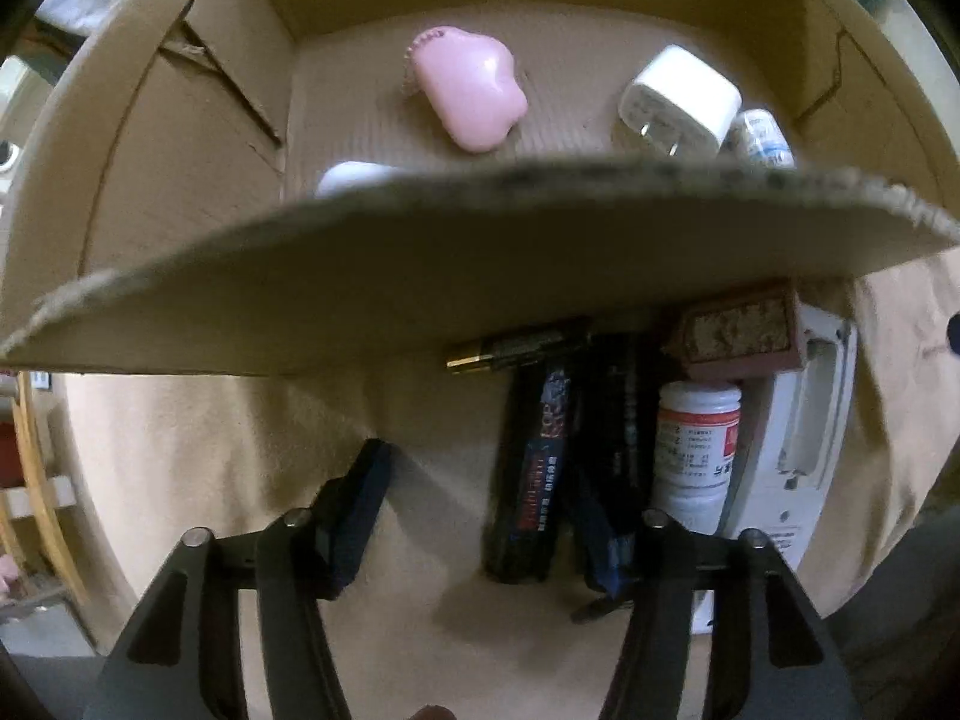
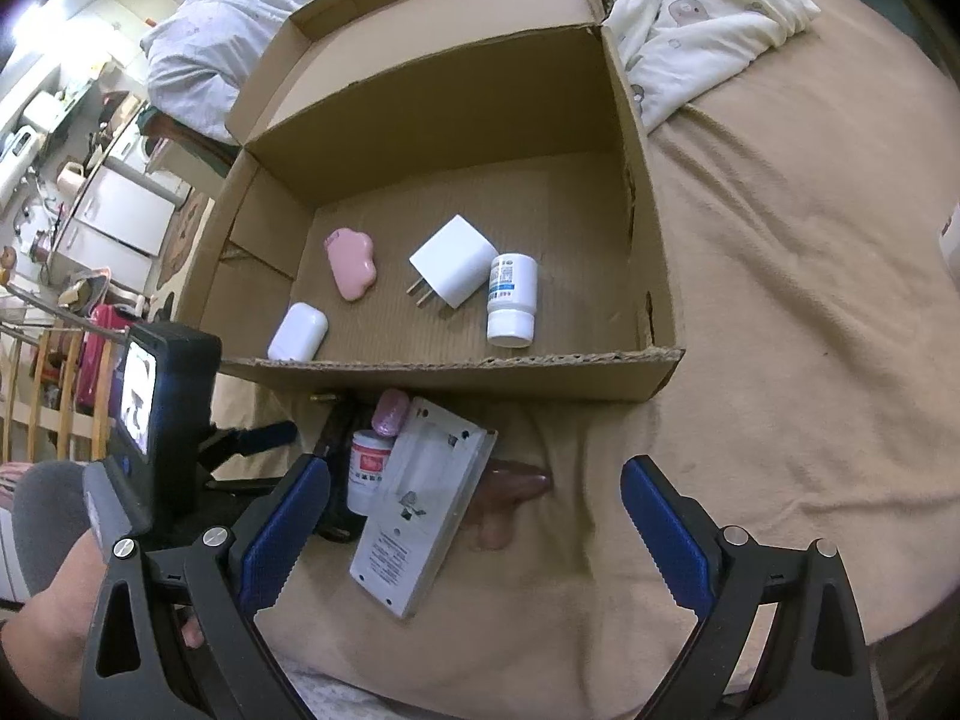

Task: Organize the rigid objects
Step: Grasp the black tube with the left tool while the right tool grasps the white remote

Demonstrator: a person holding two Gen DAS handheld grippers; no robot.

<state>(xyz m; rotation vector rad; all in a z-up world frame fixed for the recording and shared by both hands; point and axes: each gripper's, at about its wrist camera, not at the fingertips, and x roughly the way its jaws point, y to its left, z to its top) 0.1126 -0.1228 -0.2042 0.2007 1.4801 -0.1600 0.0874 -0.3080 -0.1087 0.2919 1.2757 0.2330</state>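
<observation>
Partly hidden behind cardboard box [image 1: 420, 276] wall: gold-tipped pen [image 1: 510, 351]; left gripper [image 1: 486, 516] half open, empty; right gripper [image 2: 474, 534] wide, empty.

A tan bedspread [image 2: 780, 312] covers the bed, with a rumpled cream quilt [image 2: 708, 6] bunched at its far end. Off to the side stand white cabinets [image 2: 120, 210] and a wooden rail [image 2: 48, 396].

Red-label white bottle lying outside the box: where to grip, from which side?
Grip the white bottle across its round mid-body, coming straight down from above. It lies on its side, wedged between the black tubes and the white flat device, so side access looks blocked; its cap end sits under the reddish box.
</observation>
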